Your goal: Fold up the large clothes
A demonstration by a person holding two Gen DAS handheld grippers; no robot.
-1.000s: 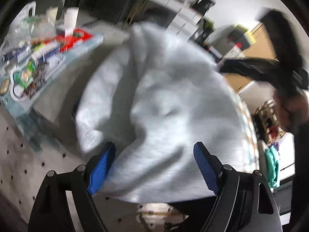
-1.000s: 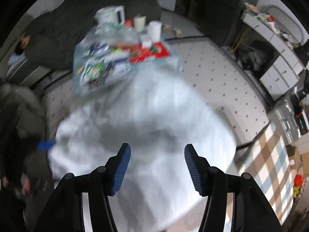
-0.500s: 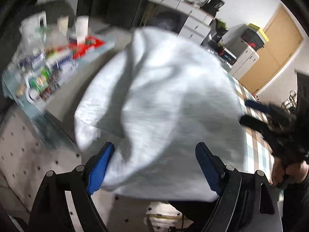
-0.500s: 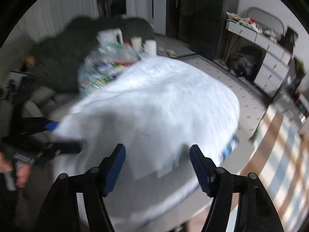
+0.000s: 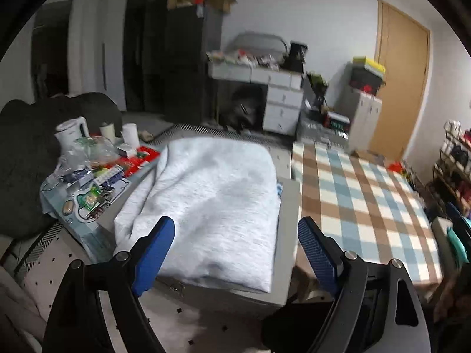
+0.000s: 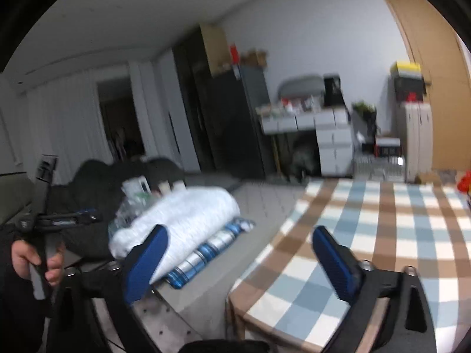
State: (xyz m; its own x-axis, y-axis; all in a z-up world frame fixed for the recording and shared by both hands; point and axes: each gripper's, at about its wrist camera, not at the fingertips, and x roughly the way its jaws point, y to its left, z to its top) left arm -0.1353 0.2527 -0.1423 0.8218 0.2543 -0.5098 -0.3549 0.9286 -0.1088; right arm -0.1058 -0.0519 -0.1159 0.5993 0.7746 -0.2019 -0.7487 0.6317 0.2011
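Note:
A folded light grey garment (image 5: 212, 206) lies on a grey box-like surface (image 5: 287, 206). In the right wrist view the grey garment (image 6: 182, 220) rests on top of a blue-and-white checked folded cloth (image 6: 212, 247). My left gripper (image 5: 235, 250) is open and empty, held back above the garment's near edge. My right gripper (image 6: 235, 261) is open and empty, raised to the right of the pile. The left gripper (image 6: 67, 219) and the hand holding it also show at the left of the right wrist view.
A table with a brown, blue and white checked cloth (image 5: 362, 200) stands right of the pile. A cluttered low table (image 5: 97, 176) with a white kettle (image 5: 72, 135) and packets stands left. White drawers (image 5: 279, 100) and a wooden door (image 5: 400, 88) are at the back.
Both grippers have pulled back and risen away from the grey garment, so the views now look across the room. The garment lies settled on the pile; the right gripper has swung right.

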